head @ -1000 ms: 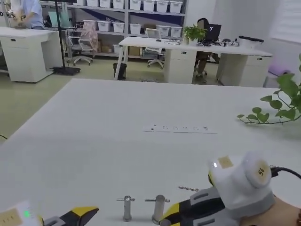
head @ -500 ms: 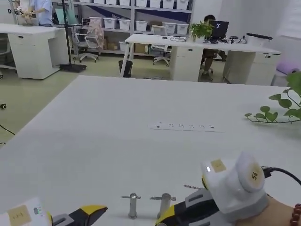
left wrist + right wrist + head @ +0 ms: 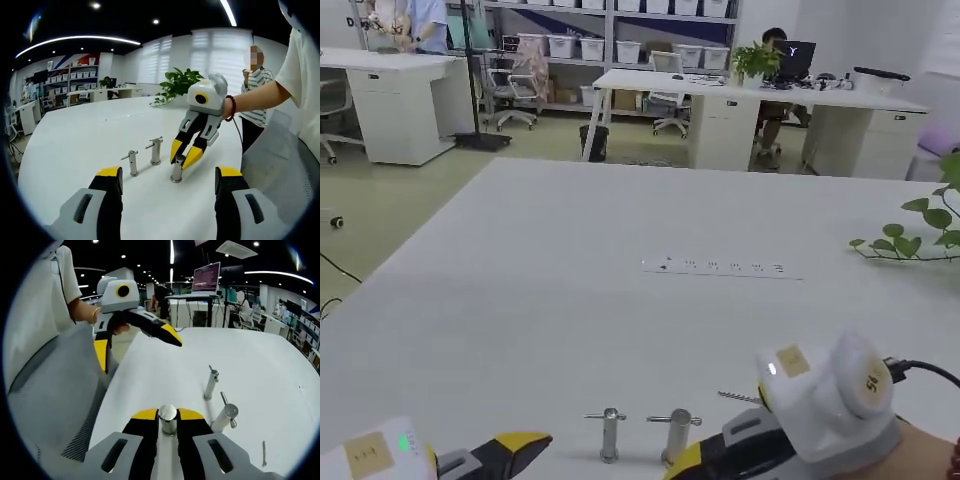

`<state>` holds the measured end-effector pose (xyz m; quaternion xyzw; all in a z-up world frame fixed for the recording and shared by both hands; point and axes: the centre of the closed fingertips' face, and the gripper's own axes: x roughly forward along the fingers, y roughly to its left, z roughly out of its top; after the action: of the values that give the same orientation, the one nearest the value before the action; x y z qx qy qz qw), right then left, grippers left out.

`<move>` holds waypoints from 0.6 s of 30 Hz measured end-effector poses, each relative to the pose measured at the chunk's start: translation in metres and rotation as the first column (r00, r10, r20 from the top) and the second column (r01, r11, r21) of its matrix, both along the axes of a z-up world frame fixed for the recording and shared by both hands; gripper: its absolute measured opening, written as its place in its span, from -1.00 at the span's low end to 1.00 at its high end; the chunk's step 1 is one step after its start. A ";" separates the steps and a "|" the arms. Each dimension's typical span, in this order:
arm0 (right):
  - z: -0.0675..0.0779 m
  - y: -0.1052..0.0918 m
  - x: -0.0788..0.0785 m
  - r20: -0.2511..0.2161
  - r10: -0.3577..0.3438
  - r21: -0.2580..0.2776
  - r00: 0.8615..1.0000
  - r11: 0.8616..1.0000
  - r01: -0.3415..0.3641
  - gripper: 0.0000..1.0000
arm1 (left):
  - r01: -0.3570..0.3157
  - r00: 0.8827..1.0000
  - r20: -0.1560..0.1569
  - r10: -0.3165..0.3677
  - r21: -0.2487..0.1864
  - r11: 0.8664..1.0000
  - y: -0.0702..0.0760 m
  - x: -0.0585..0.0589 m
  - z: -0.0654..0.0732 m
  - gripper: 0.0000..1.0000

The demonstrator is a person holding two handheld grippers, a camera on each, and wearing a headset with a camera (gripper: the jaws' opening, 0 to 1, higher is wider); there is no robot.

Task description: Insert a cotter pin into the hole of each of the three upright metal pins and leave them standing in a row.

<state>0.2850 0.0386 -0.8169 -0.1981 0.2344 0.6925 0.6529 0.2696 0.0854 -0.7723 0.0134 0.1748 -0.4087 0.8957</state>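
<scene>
The right claw (image 3: 168,426) is clamped shut around a metal post (image 3: 168,419), which stands upright on the white table (image 3: 260,370) between its yellow tips. The left claw (image 3: 168,173) hangs wide open and empty, facing that post from nearby. Just beside the right claw's tips stand a second post (image 3: 676,440) and a third post (image 3: 610,440), each with a cotter pin (image 3: 656,419) through its top. A loose cotter pin (image 3: 263,453) lies flat on the table near the right claw.
</scene>
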 end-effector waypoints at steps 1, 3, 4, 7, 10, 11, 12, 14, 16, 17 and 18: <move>0.000 0.000 0.000 -0.004 -0.003 0.002 1.000 1.000 0.003 -0.70 | 0.001 1.000 0.000 -0.001 0.000 1.000 0.000 0.000 0.000 0.50; 0.001 0.000 0.000 -0.006 -0.005 0.006 1.000 1.000 0.006 -0.70 | 0.001 1.000 -0.002 -0.001 0.003 1.000 0.000 0.000 -0.001 0.50; 0.002 0.001 0.000 -0.010 -0.005 0.009 1.000 1.000 0.005 -0.69 | 0.001 1.000 -0.003 -0.001 0.003 1.000 0.001 0.000 -0.001 0.51; 0.007 0.002 0.001 -0.019 -0.018 0.032 1.000 0.999 0.019 -0.63 | -0.001 1.000 -0.005 0.001 0.004 1.000 0.001 0.000 -0.001 0.52; 0.008 0.001 0.002 -0.020 -0.029 0.025 0.999 0.999 0.029 -0.57 | -0.003 1.000 -0.005 0.003 0.003 1.000 0.002 0.000 -0.001 0.53; 0.008 -0.001 0.002 -0.017 -0.030 0.023 0.999 0.999 0.031 -0.57 | -0.003 1.000 -0.005 0.003 0.003 1.000 0.002 0.000 -0.001 0.54; 0.009 -0.002 0.002 -0.021 -0.036 0.022 0.999 0.999 0.036 -0.57 | -0.005 1.000 -0.005 0.005 0.001 1.000 0.002 0.000 -0.001 0.54; 0.011 -0.006 0.002 -0.036 -0.050 0.029 0.998 0.998 0.051 -0.55 | -0.007 1.000 -0.005 0.007 0.001 1.000 0.002 0.000 -0.001 0.55; 0.013 -0.009 0.002 -0.041 -0.057 0.030 0.998 0.998 0.058 -0.54 | -0.009 1.000 -0.004 0.009 0.001 1.000 0.002 0.000 -0.001 0.56; 0.013 -0.012 0.004 -0.049 -0.076 0.024 0.996 0.997 0.077 -0.53 | -0.009 1.000 -0.004 0.009 0.002 1.000 0.003 0.000 -0.001 0.57; 0.014 -0.014 0.005 -0.055 -0.084 0.022 0.995 0.996 0.086 -0.52 | -0.010 1.000 -0.004 0.010 0.002 1.000 0.003 0.000 -0.001 0.57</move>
<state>0.2899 0.0243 -0.8033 -0.1610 0.2517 0.6721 0.6775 0.2693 0.0880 -0.7732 0.0125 0.1769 -0.4039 0.8974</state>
